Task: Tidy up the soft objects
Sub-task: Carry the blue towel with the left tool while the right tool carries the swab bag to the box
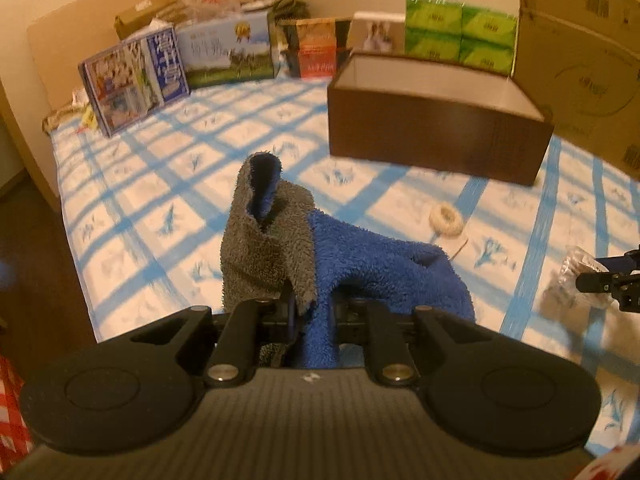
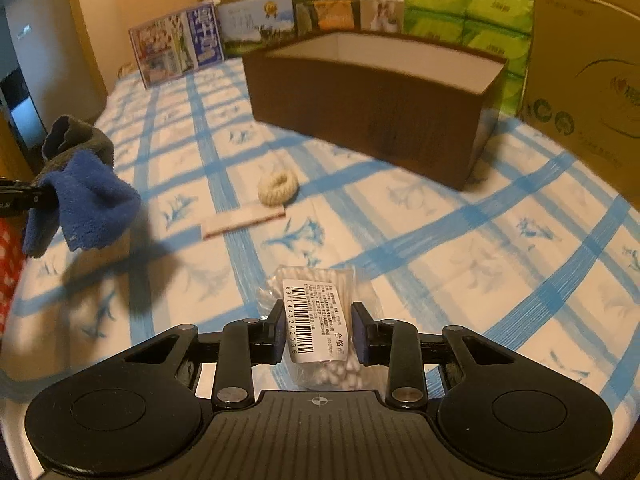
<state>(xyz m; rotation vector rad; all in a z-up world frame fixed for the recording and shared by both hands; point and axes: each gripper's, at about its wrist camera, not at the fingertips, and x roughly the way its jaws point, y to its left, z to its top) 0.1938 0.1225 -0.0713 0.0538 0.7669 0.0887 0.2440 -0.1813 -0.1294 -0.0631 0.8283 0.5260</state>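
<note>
Your left tool pinches the blue-grey cloth above the bed; your right tool pinches the cotton-swab bag, near the brown box.

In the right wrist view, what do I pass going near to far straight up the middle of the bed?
Right claw closed on the cotton swab pack → flat paper strip → cream scrunchie → brown open box → green tissue packs at the wall.
</note>
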